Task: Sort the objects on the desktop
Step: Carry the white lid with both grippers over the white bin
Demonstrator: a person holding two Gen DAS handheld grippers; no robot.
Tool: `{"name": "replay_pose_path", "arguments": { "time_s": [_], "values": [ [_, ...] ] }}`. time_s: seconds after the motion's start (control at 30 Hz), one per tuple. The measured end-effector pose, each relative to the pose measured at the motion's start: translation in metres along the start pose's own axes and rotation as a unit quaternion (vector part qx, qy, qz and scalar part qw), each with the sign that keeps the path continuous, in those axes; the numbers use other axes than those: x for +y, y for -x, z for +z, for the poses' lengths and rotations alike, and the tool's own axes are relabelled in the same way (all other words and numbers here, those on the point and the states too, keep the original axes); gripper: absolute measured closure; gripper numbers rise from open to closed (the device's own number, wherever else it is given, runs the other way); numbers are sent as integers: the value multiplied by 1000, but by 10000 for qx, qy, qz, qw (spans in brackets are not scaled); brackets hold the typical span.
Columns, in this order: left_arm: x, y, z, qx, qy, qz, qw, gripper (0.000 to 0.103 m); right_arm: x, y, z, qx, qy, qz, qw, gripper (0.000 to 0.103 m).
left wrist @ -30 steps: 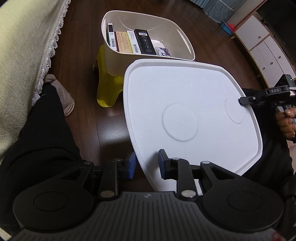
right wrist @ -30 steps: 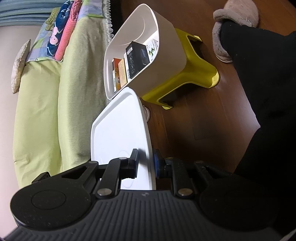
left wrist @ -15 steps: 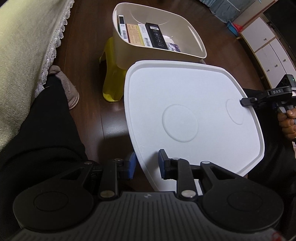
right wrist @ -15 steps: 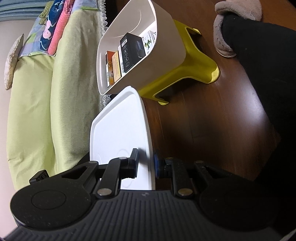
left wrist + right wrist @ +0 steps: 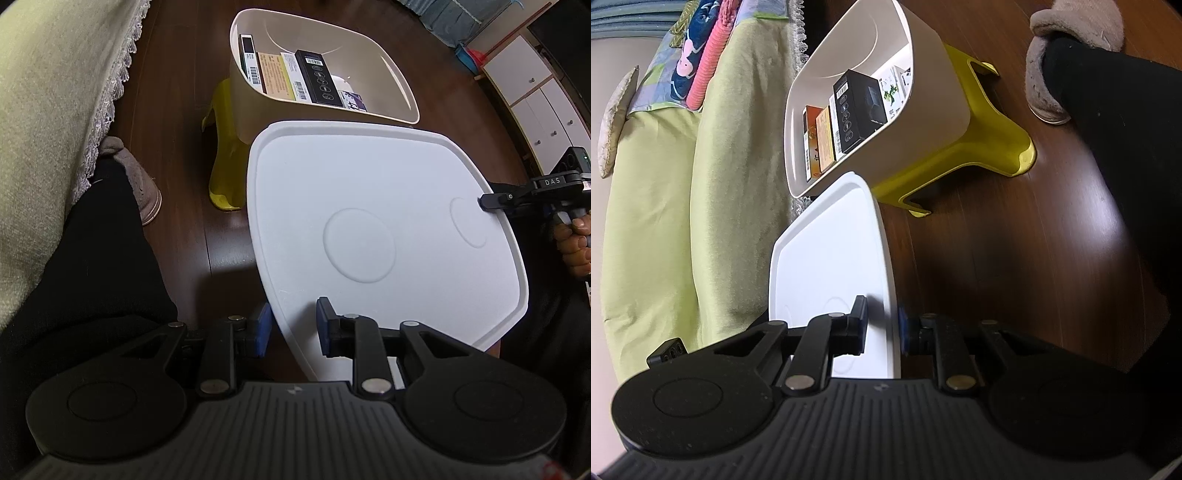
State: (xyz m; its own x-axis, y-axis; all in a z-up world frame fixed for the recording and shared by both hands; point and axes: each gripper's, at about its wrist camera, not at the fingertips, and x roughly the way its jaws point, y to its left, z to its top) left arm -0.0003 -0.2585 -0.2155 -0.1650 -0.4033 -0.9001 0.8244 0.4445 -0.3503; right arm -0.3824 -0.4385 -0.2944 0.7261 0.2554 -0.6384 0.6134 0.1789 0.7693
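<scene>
A large white lid [image 5: 369, 206] hangs in the air between both grippers, roughly level. My left gripper [image 5: 293, 325] is shut on its near rim, blue pads on either side of the edge. My right gripper [image 5: 491, 202] is shut on the opposite rim, and a hand holds its grip. Seen from the right wrist, the lid [image 5: 827, 266] runs edge-on away from the right gripper [image 5: 882, 321]. Beyond the lid's far edge a cream bin [image 5: 399, 92] sits on a yellow stool [image 5: 221, 177]. Several boxes stand upright inside it, one of them a black box [image 5: 319, 79].
A green-covered sofa [image 5: 48, 110] with a lace fringe runs along the left. A person's black-clad leg [image 5: 92, 258] and a grey slipper [image 5: 140, 184] rest on the dark wooden floor [image 5: 1015, 240]. White cabinets [image 5: 535, 85] stand at the far right.
Both grippers have carried the lid towards the bin. The bin now looks closer, with its rim just past the lid's far edge. Both grips are unchanged.
</scene>
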Motion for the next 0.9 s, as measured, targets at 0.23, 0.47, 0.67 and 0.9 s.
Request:
{"name": "replay_pose_path", "arguments": {
  "time_s": [0.23, 0.47, 0.67, 0.9],
  "values": [
    [-5, 1, 8, -41, -81, 36, 10000, 73, 0, 4, 3, -61, -17, 31, 10000, 87],
    [-9, 1, 20, -133, -103, 51, 9998, 73, 2, 13, 12, -188, 13, 65, 9998, 87],
    [-10, 1, 34, -259, -150, 49, 9995, 73, 9, 20, 24, -348, 83, 112, 9993, 87],
    [-3, 1, 54, -464, -166, 87, 9987, 73, 23, 18, 48, -478, 231, 105, 9985, 87]
  ]
}}
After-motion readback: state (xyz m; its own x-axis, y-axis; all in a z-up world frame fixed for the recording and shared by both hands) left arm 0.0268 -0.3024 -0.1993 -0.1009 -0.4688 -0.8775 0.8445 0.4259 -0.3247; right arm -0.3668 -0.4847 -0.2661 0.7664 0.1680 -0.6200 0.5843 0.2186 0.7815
